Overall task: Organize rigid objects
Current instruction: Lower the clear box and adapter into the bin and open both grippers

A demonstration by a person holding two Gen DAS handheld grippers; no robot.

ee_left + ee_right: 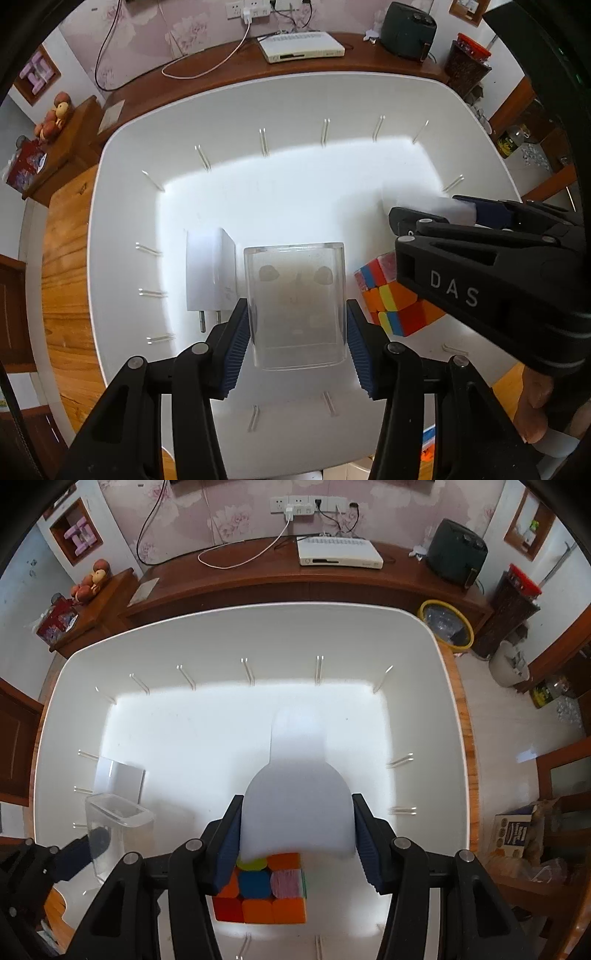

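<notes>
My left gripper (297, 325) is shut on a clear plastic box (297, 302), held inside the white bin (229, 206). A white plug charger (210, 273) lies just left of the box, and a colourful puzzle cube (391, 299) lies to its right. My right gripper (295, 834) is shut on a white bottle-shaped object (297, 801), held above the cube (266, 890). The right gripper also shows at the right of the left wrist view (436, 218). The clear box (118, 834) and charger (118, 779) appear at the left of the right wrist view.
The bin sits on a wooden table (66, 280). Behind it, a dark wooden shelf (258, 579) holds a white set-top box (340, 554), a cable and a dark appliance (456, 554). A yellow-rimmed basket (447, 624) stands on the floor at right.
</notes>
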